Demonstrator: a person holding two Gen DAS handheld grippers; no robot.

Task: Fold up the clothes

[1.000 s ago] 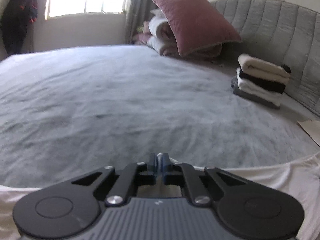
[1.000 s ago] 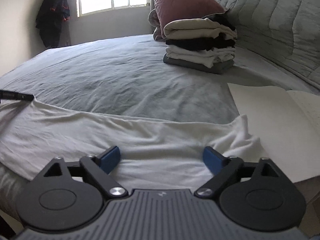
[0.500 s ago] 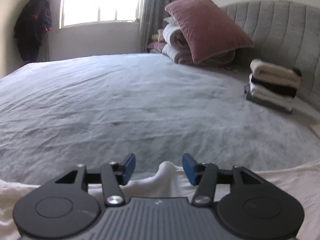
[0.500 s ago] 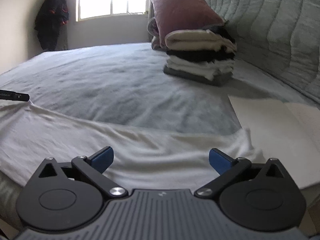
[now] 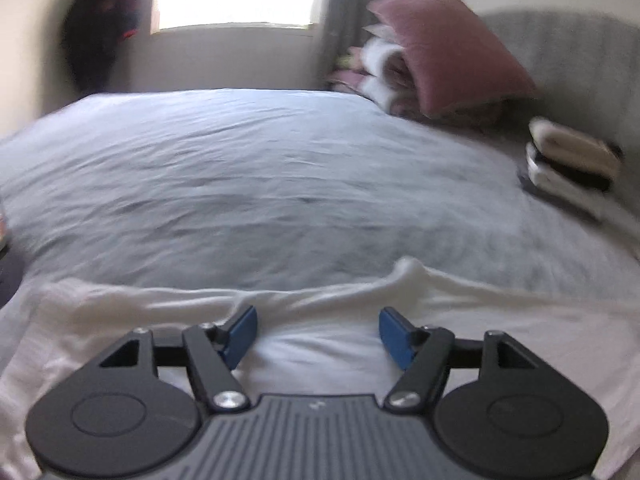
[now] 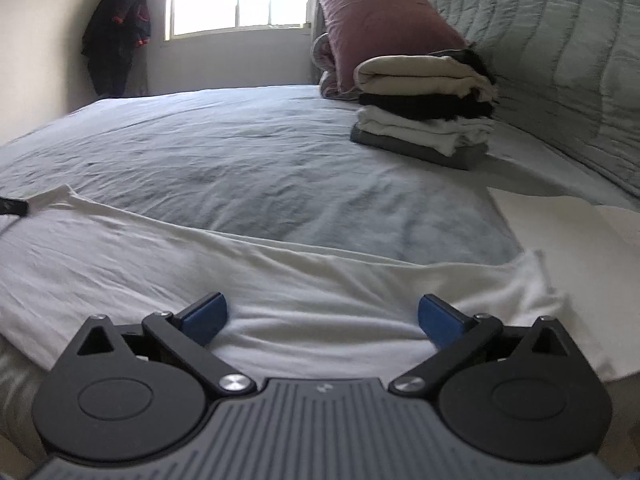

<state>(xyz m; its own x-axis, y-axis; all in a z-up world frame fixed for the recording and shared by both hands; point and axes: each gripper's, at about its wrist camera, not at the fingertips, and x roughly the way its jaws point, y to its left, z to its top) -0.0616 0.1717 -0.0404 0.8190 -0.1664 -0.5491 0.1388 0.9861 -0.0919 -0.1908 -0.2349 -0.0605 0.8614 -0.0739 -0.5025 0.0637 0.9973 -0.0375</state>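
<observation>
My left tool is opening, its blue pads clear of the white garment spread along the bottom of the frame on the bed. My right tool stands spread wide over the same cloth, gripping nothing.

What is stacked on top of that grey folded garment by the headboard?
On the grey folded garment lie a white piece, a black one, then a cream one. Any thinner layers between are hidden.

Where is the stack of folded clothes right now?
The stack of folded clothes sits on the bed at upper right in both wrist views, in front of the grey headboard and beside the pink pillow.
</observation>
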